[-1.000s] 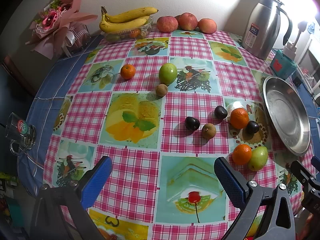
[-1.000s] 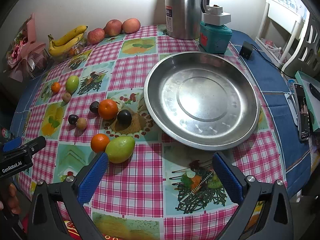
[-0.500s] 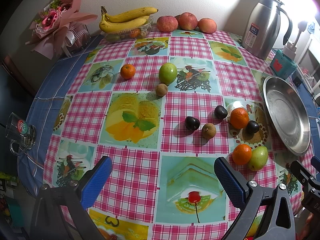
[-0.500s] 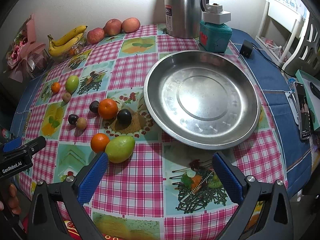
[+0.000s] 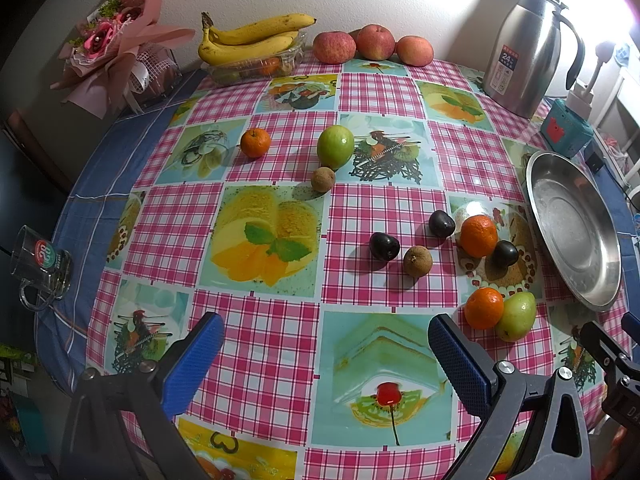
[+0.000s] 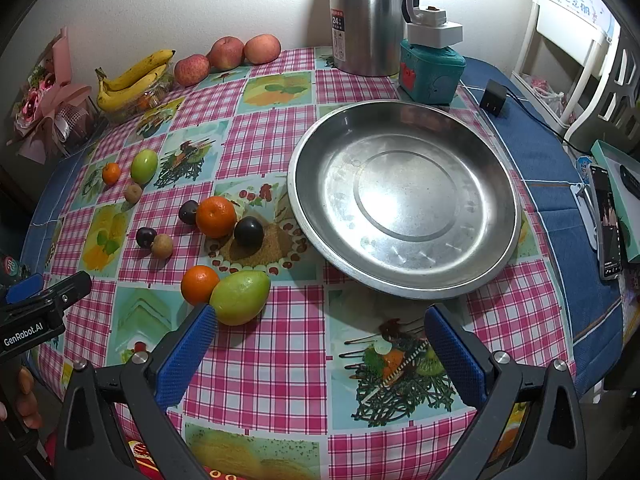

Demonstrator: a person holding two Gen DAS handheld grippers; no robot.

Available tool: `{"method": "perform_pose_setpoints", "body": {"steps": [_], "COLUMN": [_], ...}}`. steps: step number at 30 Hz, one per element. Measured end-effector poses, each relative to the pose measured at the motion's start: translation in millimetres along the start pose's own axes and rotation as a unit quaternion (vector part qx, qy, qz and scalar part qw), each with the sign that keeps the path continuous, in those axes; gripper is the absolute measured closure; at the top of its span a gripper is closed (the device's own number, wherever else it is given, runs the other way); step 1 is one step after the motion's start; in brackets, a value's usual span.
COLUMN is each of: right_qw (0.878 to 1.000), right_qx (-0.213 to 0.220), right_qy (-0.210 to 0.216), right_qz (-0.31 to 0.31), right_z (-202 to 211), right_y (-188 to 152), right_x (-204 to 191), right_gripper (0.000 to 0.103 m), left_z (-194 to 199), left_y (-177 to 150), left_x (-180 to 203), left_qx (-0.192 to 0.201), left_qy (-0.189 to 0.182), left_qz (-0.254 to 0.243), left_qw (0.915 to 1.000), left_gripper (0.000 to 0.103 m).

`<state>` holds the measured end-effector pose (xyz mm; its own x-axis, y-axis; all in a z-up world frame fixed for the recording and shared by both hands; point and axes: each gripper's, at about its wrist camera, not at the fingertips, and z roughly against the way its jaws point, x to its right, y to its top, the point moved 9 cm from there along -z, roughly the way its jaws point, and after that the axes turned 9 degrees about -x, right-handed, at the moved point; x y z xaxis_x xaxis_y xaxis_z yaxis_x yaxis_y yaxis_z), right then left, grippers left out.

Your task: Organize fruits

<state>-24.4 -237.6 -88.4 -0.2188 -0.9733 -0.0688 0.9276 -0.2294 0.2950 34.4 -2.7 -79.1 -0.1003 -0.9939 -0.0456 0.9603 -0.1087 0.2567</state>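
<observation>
Loose fruit lies on the checked tablecloth: an orange (image 5: pixel 478 235), an orange (image 5: pixel 483 307) touching a green guava (image 5: pixel 515 316), dark plums (image 5: pixel 384 246), brown longans (image 5: pixel 417 261), a far green guava (image 5: pixel 335 147) and a small orange (image 5: pixel 255 143). An empty steel plate (image 6: pixel 404 196) sits right of them. My left gripper (image 5: pixel 322 352) is open and empty above the near table edge. My right gripper (image 6: pixel 318 338) is open and empty, its left fingertip (image 6: pixel 200 322) just in front of the guava (image 6: pixel 239 297).
Bananas (image 5: pixel 252 40) on a plastic box and three apples (image 5: pixel 374 42) line the back wall. A steel thermos (image 5: pixel 528 50), a teal box (image 6: pixel 430 72), a bouquet (image 5: pixel 116 48), a glass mug (image 5: pixel 40 266) and a phone (image 6: pixel 608 220) stand around the edges.
</observation>
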Motion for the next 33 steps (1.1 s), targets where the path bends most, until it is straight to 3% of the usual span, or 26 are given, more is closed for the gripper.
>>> {"method": "perform_pose_setpoints", "body": {"steps": [33], "right_qw": [1.0], "right_qx": [-0.002], "right_qy": [-0.004], "right_qz": [0.004], "right_z": [-2.4], "right_y": [-1.2], "right_x": [-3.0], "right_gripper": [0.0], "left_z": [0.2], "left_y": [-0.4], "left_x": [0.3], "left_qx": [-0.001], "left_qy": [-0.001], "left_qz": [0.0], "left_qw": [1.0], "left_gripper": [0.0]}}
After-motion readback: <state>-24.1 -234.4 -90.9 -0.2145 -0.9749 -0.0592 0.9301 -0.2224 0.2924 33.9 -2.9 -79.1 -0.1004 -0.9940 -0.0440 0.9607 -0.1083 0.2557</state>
